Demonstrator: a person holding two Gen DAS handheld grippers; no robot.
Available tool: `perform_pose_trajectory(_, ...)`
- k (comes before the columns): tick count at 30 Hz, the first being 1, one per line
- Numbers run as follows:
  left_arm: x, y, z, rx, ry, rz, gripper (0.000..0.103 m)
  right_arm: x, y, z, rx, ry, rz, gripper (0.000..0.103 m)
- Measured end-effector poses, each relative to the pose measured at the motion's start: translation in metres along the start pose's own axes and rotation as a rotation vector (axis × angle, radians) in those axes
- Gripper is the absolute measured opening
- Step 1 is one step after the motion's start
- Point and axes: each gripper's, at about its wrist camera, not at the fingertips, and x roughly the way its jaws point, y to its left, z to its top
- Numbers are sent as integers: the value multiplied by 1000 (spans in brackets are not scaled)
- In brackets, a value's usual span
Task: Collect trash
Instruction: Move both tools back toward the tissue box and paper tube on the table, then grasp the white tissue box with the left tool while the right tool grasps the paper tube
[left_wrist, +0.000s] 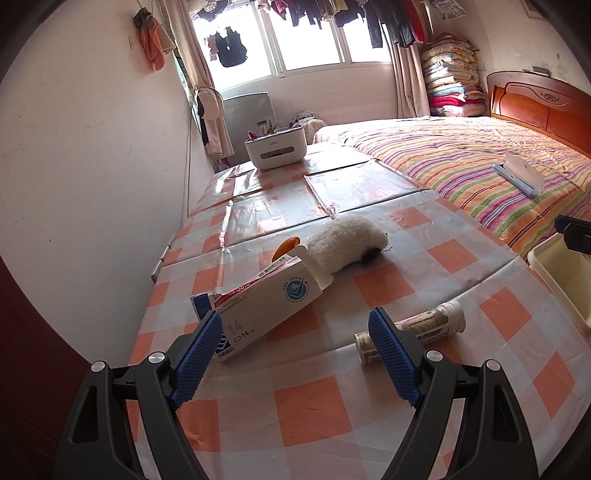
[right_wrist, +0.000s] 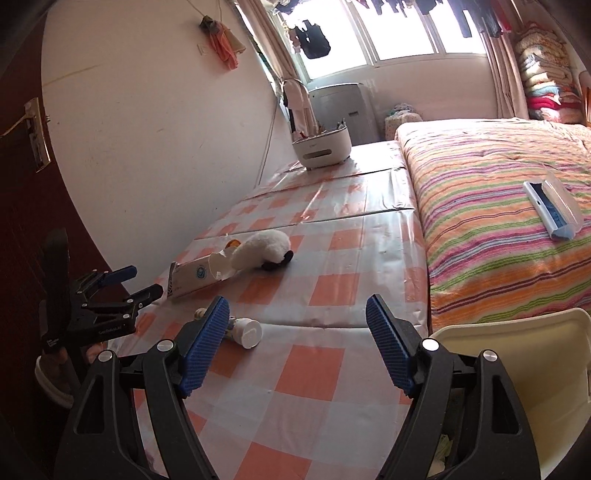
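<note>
Both my left gripper (left_wrist: 291, 325) and right gripper (right_wrist: 295, 314) hang released above the checkered desk (left_wrist: 314, 402), where the medicine box (left_wrist: 258, 306) and small bottle (left_wrist: 417, 328) lie near the cream bin (right_wrist: 517, 354).

The left gripper (left_wrist: 295, 328) is wide open. A medicine box (left_wrist: 258, 306) lies by its left finger, maybe touching; a small bottle (left_wrist: 424, 325) lies behind its right finger.

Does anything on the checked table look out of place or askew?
Yes. The medicine box lies open at one end, tilted against the plush toy. A small bottle lies on its side nearby. The toy seems out of place among the trash.
</note>
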Motion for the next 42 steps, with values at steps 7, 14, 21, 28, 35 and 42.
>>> perform_pose_trajectory(7, 20, 31, -13, 64, 73, 45, 79, 44, 36, 16, -206, 148, 153, 78)
perform_pose_trajectory(14, 45, 47, -19, 126, 117, 94, 79, 86, 64, 20, -352, 287, 263, 78)
perform_pose_trajectory(21, 62, 26, -12, 302, 107, 141, 79, 114, 79, 10, -414, 381, 294, 78)
perform_pose_trajectory(28, 88, -4, -10, 476, 150, 146, 79, 129, 89, 2, -450, 442, 316, 78)
perform_pose_trajectory(35, 112, 2, -6, 459, 226, 93, 79, 152, 93, 7, -477, 482, 317, 78)
perform_pose_trajectory(42, 125, 8, 2, 421, 233, 70, 79, 175, 96, 3, -509, 527, 292, 77)
